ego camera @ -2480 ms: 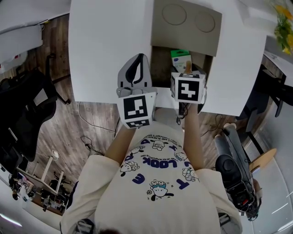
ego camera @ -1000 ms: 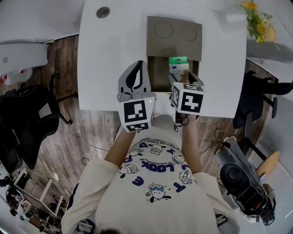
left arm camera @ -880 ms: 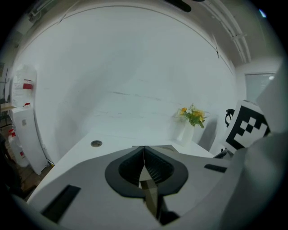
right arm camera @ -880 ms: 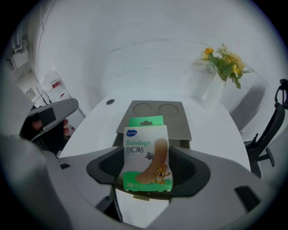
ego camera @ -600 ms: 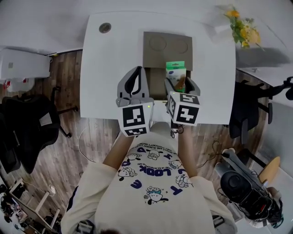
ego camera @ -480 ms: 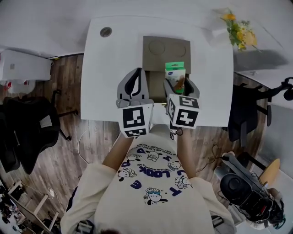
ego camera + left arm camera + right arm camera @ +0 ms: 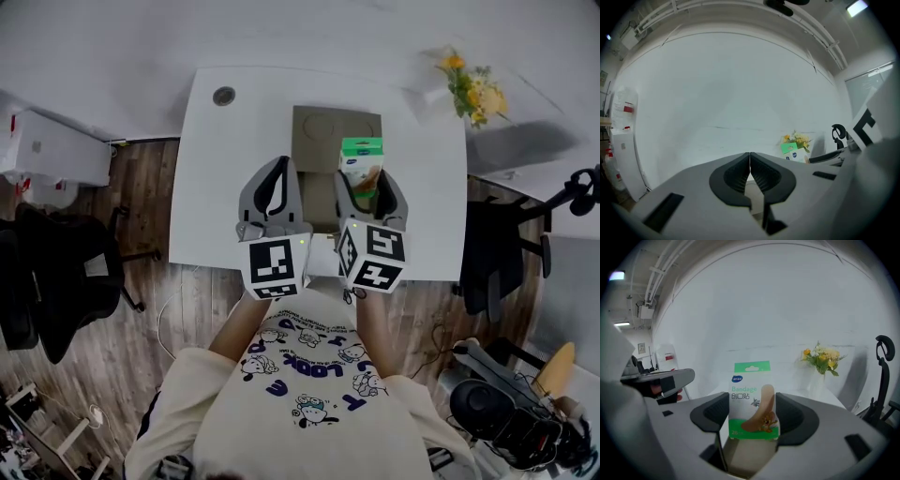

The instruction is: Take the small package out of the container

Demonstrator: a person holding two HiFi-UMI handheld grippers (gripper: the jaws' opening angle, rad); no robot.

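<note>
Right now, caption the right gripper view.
Right gripper shut on a green-and-white bandage package, held upright; yellow flowers behind.

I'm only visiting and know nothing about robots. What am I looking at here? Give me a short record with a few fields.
Who: a person holding a two-jaw gripper in each hand
Right gripper: jaws shut on a green and white bandage package, held upright
Left gripper: jaws together, nothing between them
Container: open cardboard box on a white table, under the package
Nearby: yellow flowers near the table's far right corner
</note>
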